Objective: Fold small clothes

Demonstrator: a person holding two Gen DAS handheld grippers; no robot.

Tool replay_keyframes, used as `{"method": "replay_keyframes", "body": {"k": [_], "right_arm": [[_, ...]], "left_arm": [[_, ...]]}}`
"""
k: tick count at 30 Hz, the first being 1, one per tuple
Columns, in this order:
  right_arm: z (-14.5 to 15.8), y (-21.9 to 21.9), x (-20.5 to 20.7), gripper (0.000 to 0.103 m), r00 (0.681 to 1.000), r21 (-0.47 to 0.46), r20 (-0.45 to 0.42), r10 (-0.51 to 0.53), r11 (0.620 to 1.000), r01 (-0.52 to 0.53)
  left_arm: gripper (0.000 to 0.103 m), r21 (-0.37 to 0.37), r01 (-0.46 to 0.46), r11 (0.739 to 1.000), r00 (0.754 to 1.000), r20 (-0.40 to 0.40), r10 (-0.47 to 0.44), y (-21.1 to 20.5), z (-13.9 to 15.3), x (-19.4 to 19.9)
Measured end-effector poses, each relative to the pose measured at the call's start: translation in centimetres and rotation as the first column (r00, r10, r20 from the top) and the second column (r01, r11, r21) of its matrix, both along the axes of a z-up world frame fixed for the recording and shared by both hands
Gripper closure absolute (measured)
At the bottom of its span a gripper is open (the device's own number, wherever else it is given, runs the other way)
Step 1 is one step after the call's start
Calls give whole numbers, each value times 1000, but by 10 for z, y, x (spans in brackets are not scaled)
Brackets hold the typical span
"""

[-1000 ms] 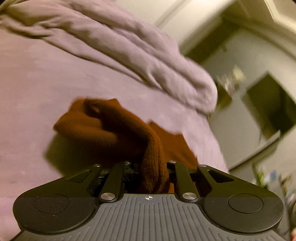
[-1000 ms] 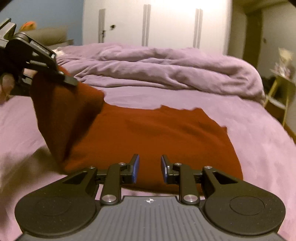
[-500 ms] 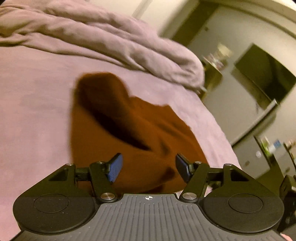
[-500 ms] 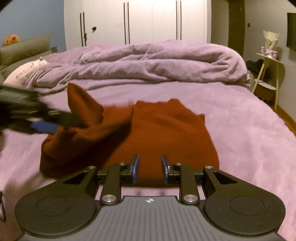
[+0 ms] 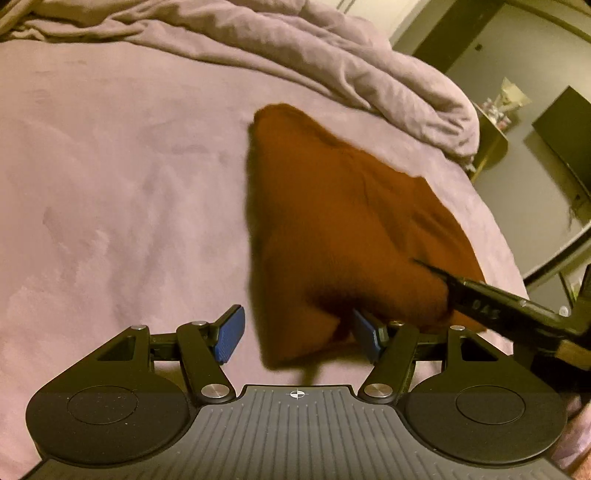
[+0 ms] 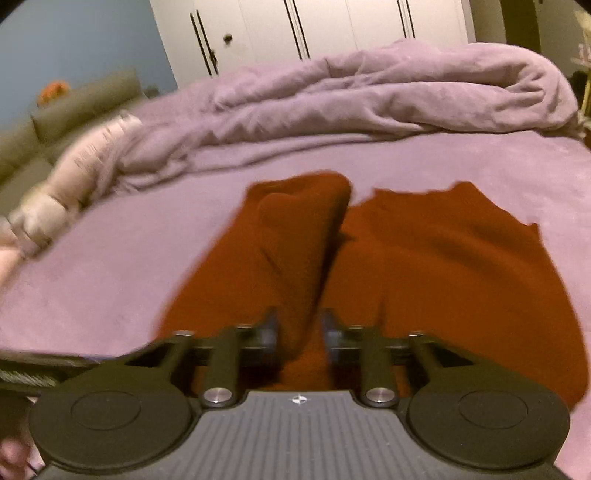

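Dim bedroom, white wardrobe [image 6: 314,29], seemingly blue wall [image 6: 74,37].

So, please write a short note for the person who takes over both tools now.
Left tool: open, holding nothing; a corner of the rust-red garment lies between its pads, not pressed.
Right tool: shut on a raised fold of the same garment.
The garment lies on the purple bed cover, partly gathered, not flat.
Done: no neat fold yet.
Left: lay it flat, fold it.

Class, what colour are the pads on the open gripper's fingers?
Blue pads, clearest in the left wrist view.
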State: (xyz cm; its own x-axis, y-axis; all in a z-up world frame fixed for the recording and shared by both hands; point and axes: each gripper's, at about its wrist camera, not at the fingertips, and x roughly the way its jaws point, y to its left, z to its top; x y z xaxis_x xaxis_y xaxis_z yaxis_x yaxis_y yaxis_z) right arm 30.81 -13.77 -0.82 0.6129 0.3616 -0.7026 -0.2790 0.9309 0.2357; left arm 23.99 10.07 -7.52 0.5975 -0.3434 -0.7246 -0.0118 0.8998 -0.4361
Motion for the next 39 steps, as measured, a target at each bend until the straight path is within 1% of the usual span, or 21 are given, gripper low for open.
{"method": "replay_keyframes", "body": {"k": [2,5,7,9,11,12,14,15,17,19,22,25,27,29,31,33,34,36,37,38,39], "right_arm": [[-11,-11,-5,103,999,-50,-12,-42,998,41],[-9,-34,-6,103,997,53,-39,-72,996,74],[-3,-45,-2,98,994,163,-67,-87,982,97],[0,-51,5,89,991,254,-95,-94,960,116],[0,-51,13,72,988,331,-124,-91,935,128],[0,-50,17,68,987,364,-139,-79,923,125],[-4,-41,28,52,984,400,-167,-55,909,119],[-6,-37,32,50,983,408,-177,-36,907,107],[-13,-23,38,49,979,378,-205,-7,922,86],[-20,-13,40,52,975,367,-221,20,928,64],[-17,-4,38,91,986,289,-168,15,957,35],[3,-1,28,93,999,179,-43,7,984,1],[13,-2,22,93,1000,110,21,0,994,-2],[10,-7,19,93,1000,57,20,-18,998,17],[-8,-9,21,93,999,-7,-19,-35,999,35],[-18,-11,20,92,1000,-5,-4,-12,1000,12],[-15,-13,19,89,1000,8,1,-4,1000,4],[-5,-24,19,78,1000,51,-19,-21,998,22],[0,-32,19,66,999,76,-20,-38,996,39],[1,-38,20,59,998,85,-23,-58,995,60],[1,-45,21,59,997,97,-33,-72,992,75]], "left_arm": [[33,10,1,1000,1000,-14,-1,0,-5,0],[32,5,-17,1000,999,-28,17,1,-10,2],[31,-1,-25,1000,999,-32,25,0,-9,1],[30,14,-25,1000,999,-33,26,-3,-8,1],[28,39,-14,999,999,-30,15,-8,-6,1],[28,53,-9,999,1000,-28,11,-10,-6,1],[26,71,-2,997,1000,-27,4,-13,-5,1],[26,75,-2,997,1000,-29,4,-13,-5,0],[26,76,2,997,1000,-31,1,-13,-5,0],[26,81,-1,997,1000,-31,4,-12,-3,0],[26,103,-22,994,1000,-18,24,-10,3,-2],[25,97,-44,994,999,29,41,-7,16,-3],[23,89,-47,995,998,49,43,-7,21,0],[22,91,-52,995,998,40,48,-10,18,8],[22,40,-36,999,999,4,36,-12,7,18],[21,-4,-46,999,997,-64,45,-13,-8,26],[21,-9,-45,999,996,-83,44,-14,-13,29],[20,-1,-46,999,996,-73,46,-16,-17,28],[20,2,-42,999,997,-65,42,-16,-17,27],[20,5,-40,999,997,-61,40,-16,-17,27],[20,1,-44,999,997,-63,44,-16,-18,27]]}}
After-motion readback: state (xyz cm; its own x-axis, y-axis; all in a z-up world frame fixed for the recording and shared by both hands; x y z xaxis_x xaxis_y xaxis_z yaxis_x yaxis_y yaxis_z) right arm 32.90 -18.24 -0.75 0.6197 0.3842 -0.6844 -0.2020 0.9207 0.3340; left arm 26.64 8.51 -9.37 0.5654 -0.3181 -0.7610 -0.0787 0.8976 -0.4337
